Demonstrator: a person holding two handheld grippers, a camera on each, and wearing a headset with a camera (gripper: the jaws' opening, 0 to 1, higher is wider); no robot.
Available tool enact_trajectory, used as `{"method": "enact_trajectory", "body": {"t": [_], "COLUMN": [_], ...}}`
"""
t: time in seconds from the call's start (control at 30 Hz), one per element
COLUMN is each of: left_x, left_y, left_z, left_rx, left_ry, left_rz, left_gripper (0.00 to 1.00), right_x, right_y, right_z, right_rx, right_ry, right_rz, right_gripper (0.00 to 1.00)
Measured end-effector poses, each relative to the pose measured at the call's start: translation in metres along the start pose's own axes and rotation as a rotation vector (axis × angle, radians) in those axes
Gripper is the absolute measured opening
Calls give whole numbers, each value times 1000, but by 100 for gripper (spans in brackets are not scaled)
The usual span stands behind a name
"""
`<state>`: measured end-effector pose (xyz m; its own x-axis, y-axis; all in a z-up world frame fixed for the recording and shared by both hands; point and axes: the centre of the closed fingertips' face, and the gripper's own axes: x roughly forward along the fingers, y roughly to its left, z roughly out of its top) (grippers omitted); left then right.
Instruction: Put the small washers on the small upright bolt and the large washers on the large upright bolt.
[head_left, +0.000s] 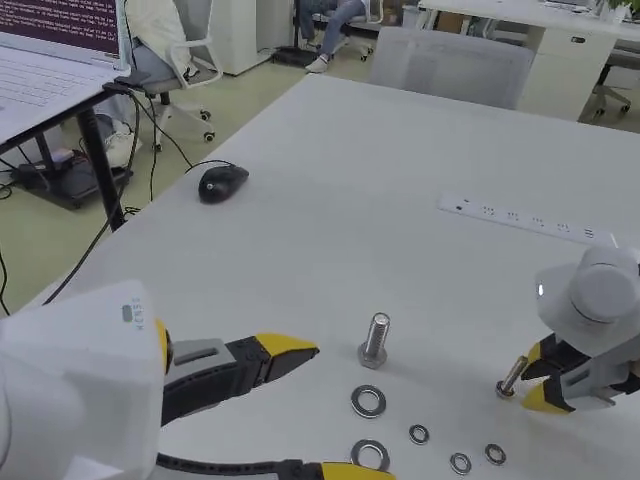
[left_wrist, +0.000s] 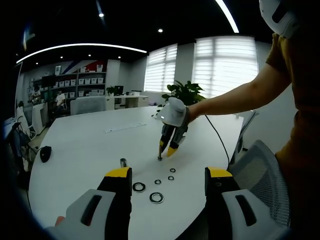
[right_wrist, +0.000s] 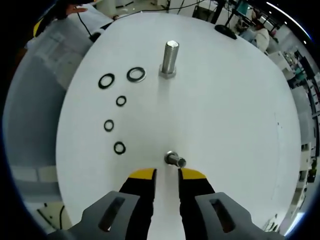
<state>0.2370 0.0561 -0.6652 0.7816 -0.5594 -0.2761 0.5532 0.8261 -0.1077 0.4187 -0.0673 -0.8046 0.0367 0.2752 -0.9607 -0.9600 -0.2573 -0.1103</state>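
Note:
The large bolt (head_left: 374, 340) (right_wrist: 170, 57) stands upright on the white table (head_left: 380, 180). In front of it lie two large washers (head_left: 368, 401) (head_left: 370, 454) and three small washers (head_left: 419, 434) (head_left: 460, 463) (head_left: 495, 454). The small bolt (head_left: 510, 378) (right_wrist: 175, 160) stands to the right, leaning a little. My right gripper (head_left: 537, 379) (right_wrist: 167, 175) is open, its jaws narrowly apart, and the small bolt is just off its yellow tips. My left gripper (head_left: 325, 410) (left_wrist: 169, 175) is open wide above the near washers (left_wrist: 156, 197), holding nothing.
A black mouse (head_left: 222, 182) lies at the table's left side. A white power strip (head_left: 530, 220) runs along the far right. A laptop (head_left: 50, 60) sits on a desk to the left, and a grey chair (head_left: 450, 60) is behind the table.

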Motion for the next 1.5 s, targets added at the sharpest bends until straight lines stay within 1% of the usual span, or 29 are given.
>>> {"method": "enact_trajectory", "body": {"t": [0.17, 0.23, 0.33, 0.47, 0.63, 0.73, 0.87, 1.07, 1.13, 1.27, 1.5], "left_x": [-1, -2, -3, -5, -9, -10, -11, -10, -10, -11, -9], "left_y": [-3, -6, -8, -10, -12, -13, -13, -14, -14, -13, -12], "left_z": [1, 2, 4, 6, 6, 6, 7, 8, 8, 7, 6], "left_rx": [4, 15, 18, 25, 25, 28, 28, 29, 28, 25, 22], "left_ry": [-1, -1, -4, -9, -15, -15, -19, -20, -22, -22, -24], "left_rz": [-8, -11, -12, -13, -12, -10, -8, -9, -7, -1, 0], "left_gripper": [58, 58, 58, 58, 58, 58, 58, 58, 58, 58, 58], "right_x": [-3, -4, -1, 5, 11, 13, 13, 20, 20, 20, 20], "right_y": [13, 22, 37, 52, 64, 66, 66, 66, 66, 66, 63], "right_z": [2, 4, 8, 13, 14, 15, 20, 20, 22, 23, 23], "right_rx": [-6, -22, -29, -41, -45, -48, -46, -41, -38, -44, -52], "right_ry": [-7, -11, -18, -28, -29, -29, -41, -20, -30, -25, -22], "right_rz": [15, 29, 62, 85, 107, 109, 105, 117, 116, 122, 114], "right_gripper": [18, 17, 17, 17, 18, 19, 20, 21, 21, 20, 17]}}
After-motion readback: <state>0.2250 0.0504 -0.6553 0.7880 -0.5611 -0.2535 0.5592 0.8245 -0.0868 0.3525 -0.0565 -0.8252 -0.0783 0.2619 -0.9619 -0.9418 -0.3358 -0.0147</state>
